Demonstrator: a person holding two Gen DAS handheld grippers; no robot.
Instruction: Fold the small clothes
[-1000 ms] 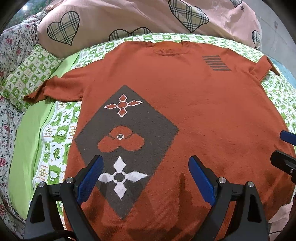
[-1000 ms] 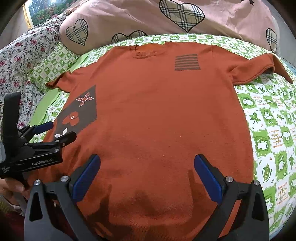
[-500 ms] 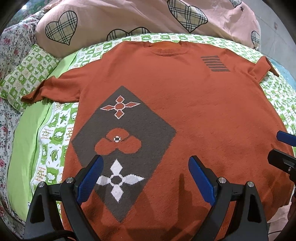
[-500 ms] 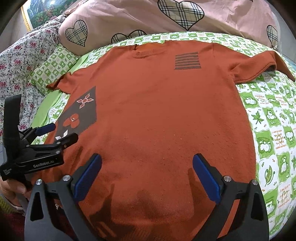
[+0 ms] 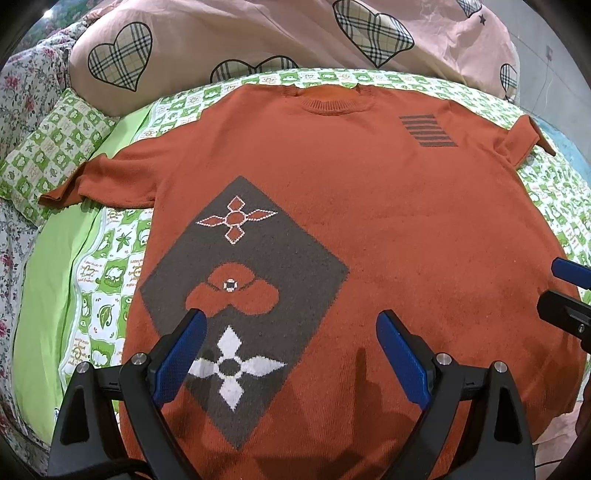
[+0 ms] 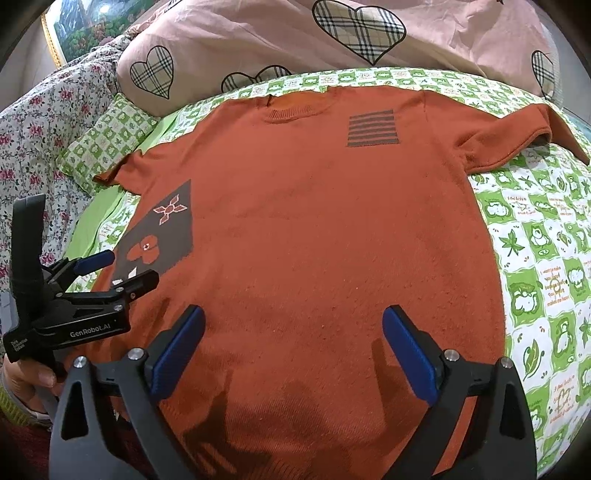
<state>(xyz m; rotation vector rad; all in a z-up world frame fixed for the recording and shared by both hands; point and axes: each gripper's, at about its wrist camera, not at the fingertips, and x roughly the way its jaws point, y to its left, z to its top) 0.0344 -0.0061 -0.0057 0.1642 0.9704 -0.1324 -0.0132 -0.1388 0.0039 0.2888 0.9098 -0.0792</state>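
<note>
Rust-orange knit sweater (image 5: 369, 229) lies flat, front up, on the green-checked bed sheet (image 6: 546, 258), collar toward 12 o'clock near the pink heart-print pillow (image 5: 258, 33). Its grey diamond panel (image 5: 251, 280) sits at 7 o'clock. Left hand-held gripper (image 5: 288, 350) hangs over the hem, fingers spread, holding nothing. Right hand-held gripper (image 6: 293, 349) likewise gapes wide over the hem.

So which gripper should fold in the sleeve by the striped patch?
Probably the right gripper: open, on that side of the sweater, with the sleeve ahead. The left gripper hangs over the diamond design.
</note>
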